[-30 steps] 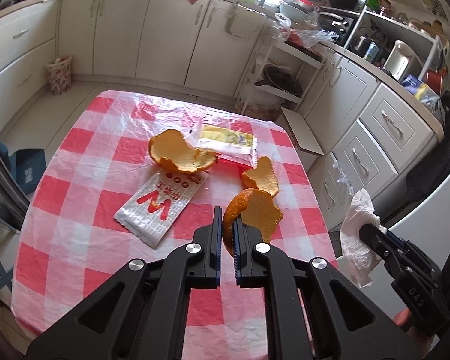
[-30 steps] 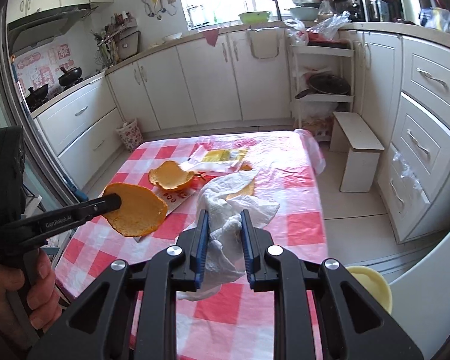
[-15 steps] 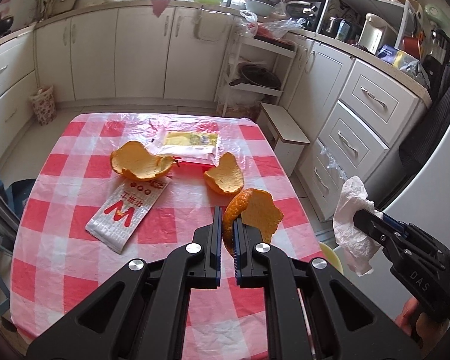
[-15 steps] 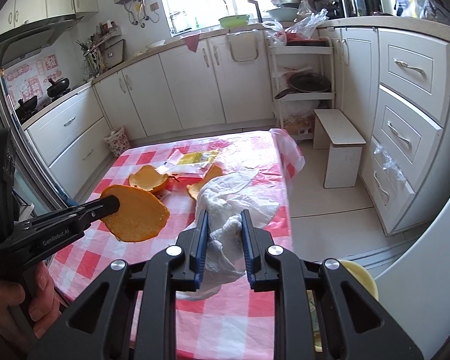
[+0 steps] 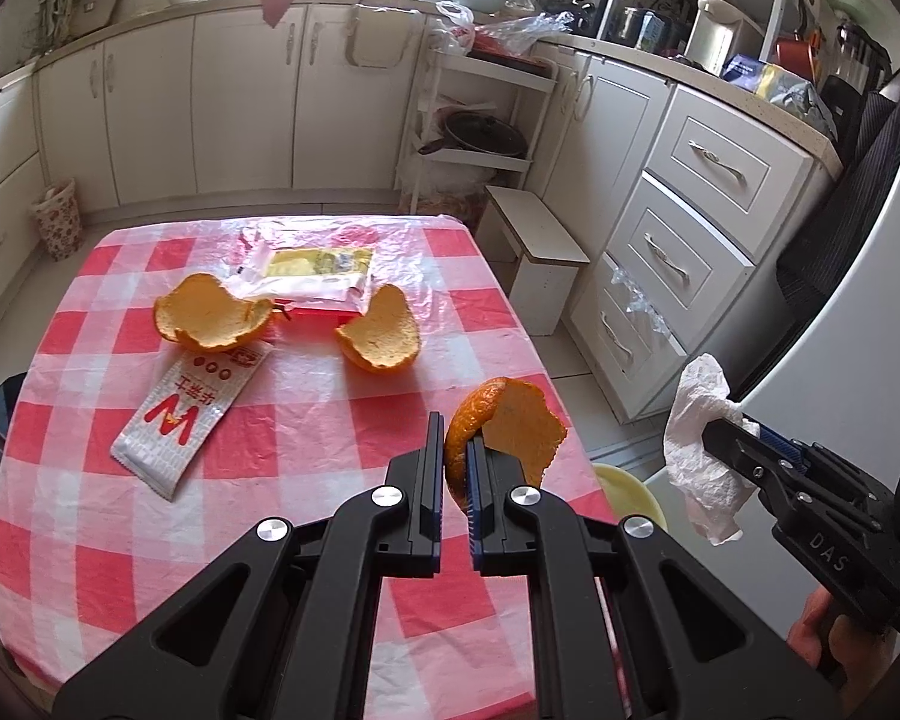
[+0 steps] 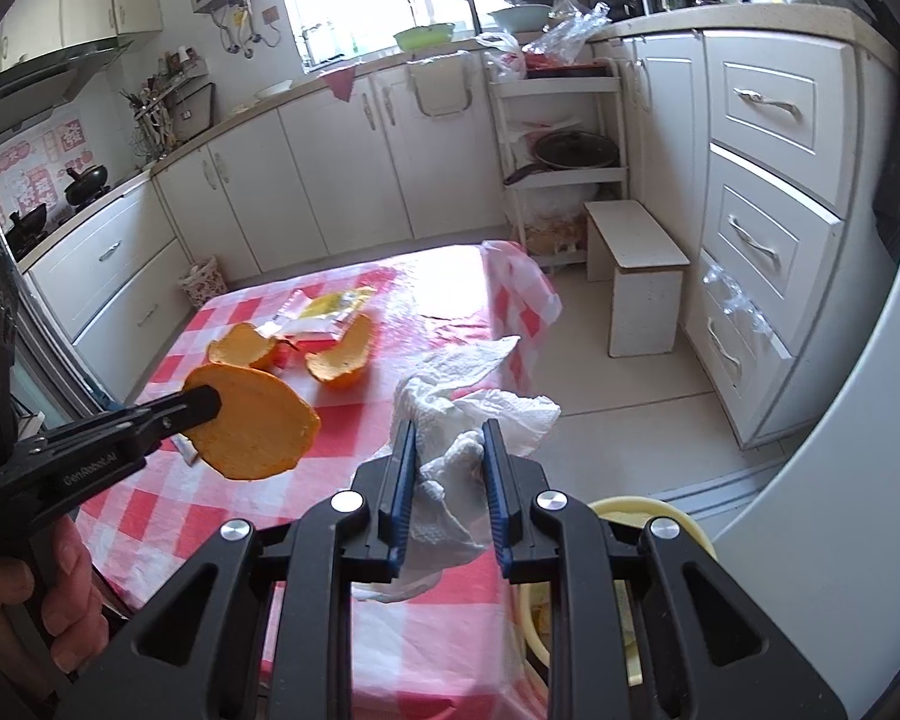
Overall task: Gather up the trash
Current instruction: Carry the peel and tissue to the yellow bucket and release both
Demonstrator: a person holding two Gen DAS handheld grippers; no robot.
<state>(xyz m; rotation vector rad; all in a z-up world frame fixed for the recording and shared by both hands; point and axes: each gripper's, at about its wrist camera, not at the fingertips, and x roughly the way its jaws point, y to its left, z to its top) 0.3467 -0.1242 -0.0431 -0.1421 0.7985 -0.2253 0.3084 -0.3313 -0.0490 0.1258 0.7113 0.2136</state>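
Observation:
My left gripper [image 5: 455, 441] is shut on an orange peel [image 5: 513, 429] and holds it in the air over the right edge of the red-and-white checked table [image 5: 306, 438]. My right gripper [image 6: 448, 438] is shut on a crumpled white paper towel [image 6: 462, 420], off the table's right side; the towel also shows in the left wrist view [image 5: 699, 450]. Below it a yellow bin [image 6: 636, 516] stands on the floor. Two more orange peels [image 5: 210, 321] [image 5: 381, 330], a white wrapper with a red W [image 5: 189, 408] and a yellow-and-white packet [image 5: 312, 273] lie on the table.
White cabinets and drawers [image 5: 690, 240] run along the back and right. A small white stool [image 5: 537, 258] stands beyond the table's far right corner, beside a wire rack with a pan [image 5: 480, 138]. A patterned basket [image 5: 57, 219] stands on the floor at the far left.
Both grippers have drawn back and swung toward the table's right edge with their loads. The yellow bin has come into view under them.

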